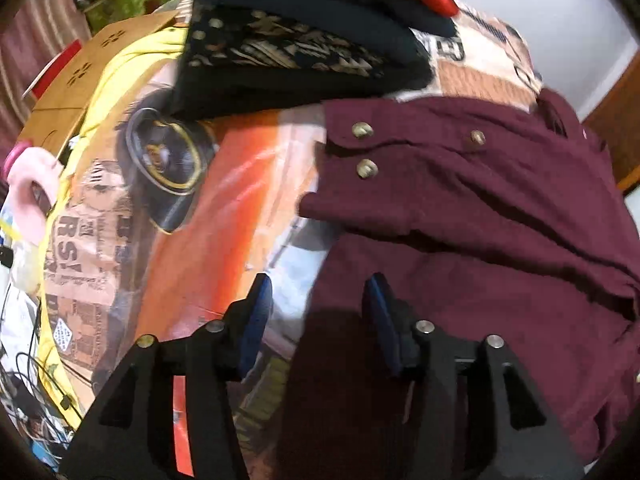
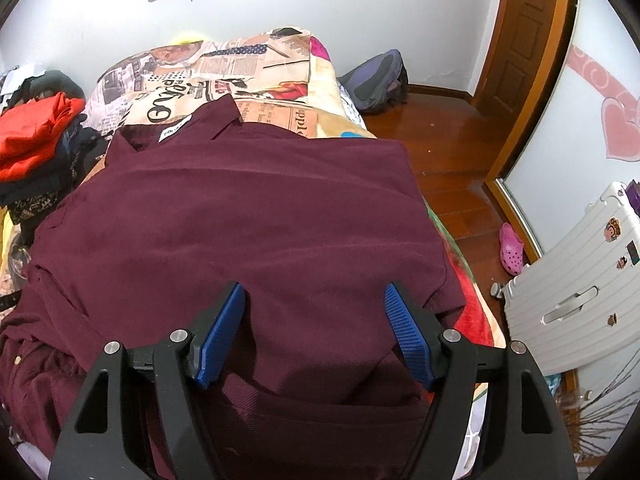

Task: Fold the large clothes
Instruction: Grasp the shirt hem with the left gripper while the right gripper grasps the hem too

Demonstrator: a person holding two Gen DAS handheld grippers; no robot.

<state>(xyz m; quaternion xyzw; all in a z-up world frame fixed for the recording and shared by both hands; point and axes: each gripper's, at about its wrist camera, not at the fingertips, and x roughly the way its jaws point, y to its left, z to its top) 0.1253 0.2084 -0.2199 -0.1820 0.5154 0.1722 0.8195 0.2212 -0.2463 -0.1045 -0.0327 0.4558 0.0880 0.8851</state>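
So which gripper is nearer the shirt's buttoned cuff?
Left. The left gripper hovers open just below the buttoned cuff; the right gripper sits over the shirt's body.

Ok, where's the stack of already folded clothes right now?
In the right wrist view the folded stack sits at the left edge of the bed, left of the maroon shirt, red garment on top.

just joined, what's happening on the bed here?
A person with a handheld gripper in each hand is folding a maroon shirt spread on a bed with a newspaper-print blanket. Both grippers are open and grip nothing: the right gripper hangs over the shirt's smooth body, the left gripper over its edge near the buttoned cuff, which is already folded in. A stack of folded clothes sits beyond the shirt.
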